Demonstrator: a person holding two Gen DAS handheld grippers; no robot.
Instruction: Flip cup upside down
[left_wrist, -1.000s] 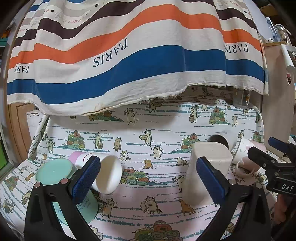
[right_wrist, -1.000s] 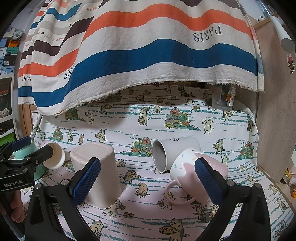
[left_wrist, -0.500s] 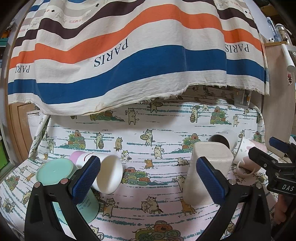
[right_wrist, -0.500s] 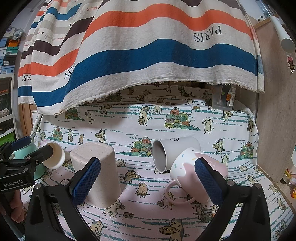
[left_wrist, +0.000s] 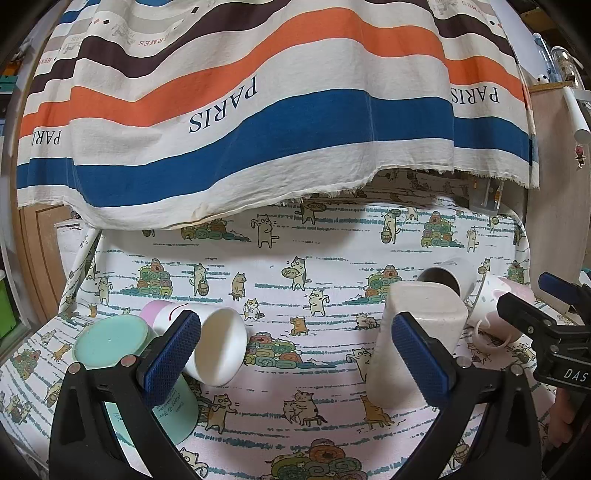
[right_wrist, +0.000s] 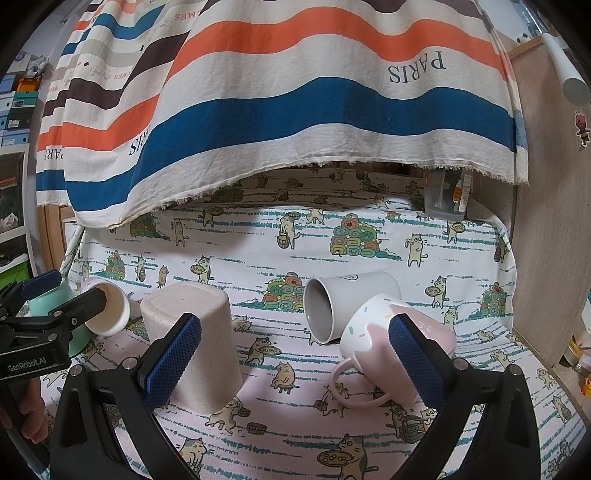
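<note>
Both grippers, left gripper (left_wrist: 295, 354) and right gripper (right_wrist: 295, 354), have jaws wide, holding nothing. Speckled beige tumbler (right_wrist: 192, 347) stands inverted; glossy grey mug (right_wrist: 347, 306) and pink-glazed mug (right_wrist: 384, 354) lie sideways on cat-print cloth (right_wrist: 332, 251).

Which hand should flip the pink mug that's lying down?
Probably the right gripper. The pink mug lies on its side just ahead of its open jaws, next to the grey mug. From the left gripper, that mug sits far off, behind the upside-down beige cup.
</note>
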